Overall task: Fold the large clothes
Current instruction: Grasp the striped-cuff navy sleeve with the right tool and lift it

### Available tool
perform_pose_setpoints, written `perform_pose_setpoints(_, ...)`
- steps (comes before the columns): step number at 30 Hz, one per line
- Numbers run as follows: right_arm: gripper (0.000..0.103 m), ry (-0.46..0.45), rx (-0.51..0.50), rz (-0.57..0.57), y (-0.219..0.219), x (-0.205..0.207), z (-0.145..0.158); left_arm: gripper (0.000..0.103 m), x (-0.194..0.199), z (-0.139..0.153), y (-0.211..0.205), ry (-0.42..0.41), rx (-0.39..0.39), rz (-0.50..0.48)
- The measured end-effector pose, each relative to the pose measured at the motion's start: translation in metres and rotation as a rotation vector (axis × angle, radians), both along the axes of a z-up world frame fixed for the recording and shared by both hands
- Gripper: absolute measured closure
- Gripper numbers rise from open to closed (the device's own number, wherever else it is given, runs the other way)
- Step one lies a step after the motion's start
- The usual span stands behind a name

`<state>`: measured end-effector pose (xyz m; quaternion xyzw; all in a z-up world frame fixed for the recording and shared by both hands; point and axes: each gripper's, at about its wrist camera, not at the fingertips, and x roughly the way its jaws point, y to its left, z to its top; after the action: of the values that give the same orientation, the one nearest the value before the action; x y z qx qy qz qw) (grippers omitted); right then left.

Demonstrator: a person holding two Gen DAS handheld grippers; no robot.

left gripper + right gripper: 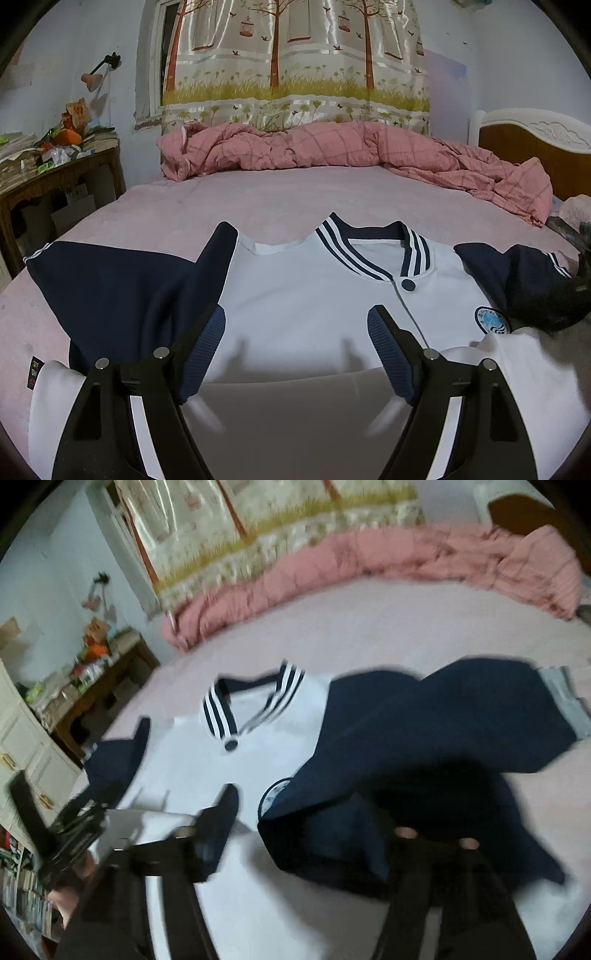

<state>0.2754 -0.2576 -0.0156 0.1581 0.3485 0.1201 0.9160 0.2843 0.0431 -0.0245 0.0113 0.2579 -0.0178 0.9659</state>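
Note:
A white baseball jacket (303, 295) with navy sleeves and a striped collar lies front up on the pink bed. My left gripper (295, 350) is open and empty, low over the jacket's lower front. Its left navy sleeve (122, 291) is spread outward. In the blurred right wrist view, my right gripper (314, 834) is open; the other navy sleeve (443, 720) is bunched over its right finger, which is hidden. The jacket body (192, 768) shows to the left there. The right gripper also shows in the left wrist view (554, 302) on that sleeve.
A crumpled pink checked quilt (332, 151) lies along the far side of the bed (258, 199). A cluttered wooden table (55, 170) stands left of the bed. A headboard (535, 144) is at the right. A patterned curtain hangs behind.

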Motion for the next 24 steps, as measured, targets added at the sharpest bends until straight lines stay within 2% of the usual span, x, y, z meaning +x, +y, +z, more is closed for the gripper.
perform_pose_setpoints(2, 0.034, -0.025, -0.015, -0.047, -0.021, -0.021, 0.009, 0.022, -0.001, 0.0, 0.0, -0.003, 0.004, 0.003)
perform_pose_setpoints(4, 0.026, -0.033, 0.0, -0.131, -0.054, -0.038, 0.016, 0.021, -0.001, 0.0, 0.0, -0.006, 0.003, 0.005)
perform_pose_setpoints(6, 0.023, -0.025, 0.014, -0.245, -0.091, -0.042, 0.024, 0.021, -0.001, 0.0, 0.0, -0.007, 0.003, 0.007)
perform_pose_setpoints(8, 0.023, 0.041, -0.002, -0.401, -0.134, -0.034, 0.023, 0.02, -0.002, 0.0, 0.001, -0.009, 0.001, 0.009)
perform_pose_setpoints(9, 0.023, 0.111, -0.014, -0.462, -0.153, -0.025, 0.018, 0.02, -0.002, 0.001, 0.002, -0.012, 0.0, 0.012)
perform_pose_setpoints(11, 0.023, 0.232, 0.009, -0.506, -0.178, -0.008, 0.004, 0.018, -0.002, 0.001, 0.003, -0.016, -0.003, 0.015)
perform_pose_setpoints(12, 0.023, 0.261, 0.051, -0.51, -0.19, -0.001, -0.003, 0.017, -0.002, 0.002, 0.002, -0.018, -0.004, 0.017)
perform_pose_setpoints(14, 0.024, 0.254, 0.125, -0.518, -0.207, 0.011, -0.012, 0.017, -0.002, 0.002, 0.002, -0.018, -0.003, 0.016)
perform_pose_setpoints(17, 0.024, 0.262, 0.128, -0.571, -0.221, 0.027, -0.025, 0.017, -0.002, 0.002, 0.002, -0.015, -0.002, 0.017)
perform_pose_setpoints(19, 0.03, 0.244, 0.138, -0.541, -0.226, 0.04, -0.033, 0.017, -0.002, 0.002, 0.002, -0.015, -0.002, 0.017)
perform_pose_setpoints(22, 0.049, 0.224, 0.067, -0.509, -0.217, 0.055, -0.038, 0.017, -0.002, 0.002, 0.001, -0.016, -0.001, 0.016)
perform_pose_setpoints(23, 0.056, 0.233, 0.023, -0.507, -0.212, 0.06, -0.038, 0.017, -0.002, 0.002, 0.001, -0.016, 0.0, 0.016)
perform_pose_setpoints(24, 0.071, 0.225, -0.018, -0.483, -0.208, 0.063, -0.036, 0.017, -0.002, 0.002, 0.002, -0.015, -0.001, 0.017)
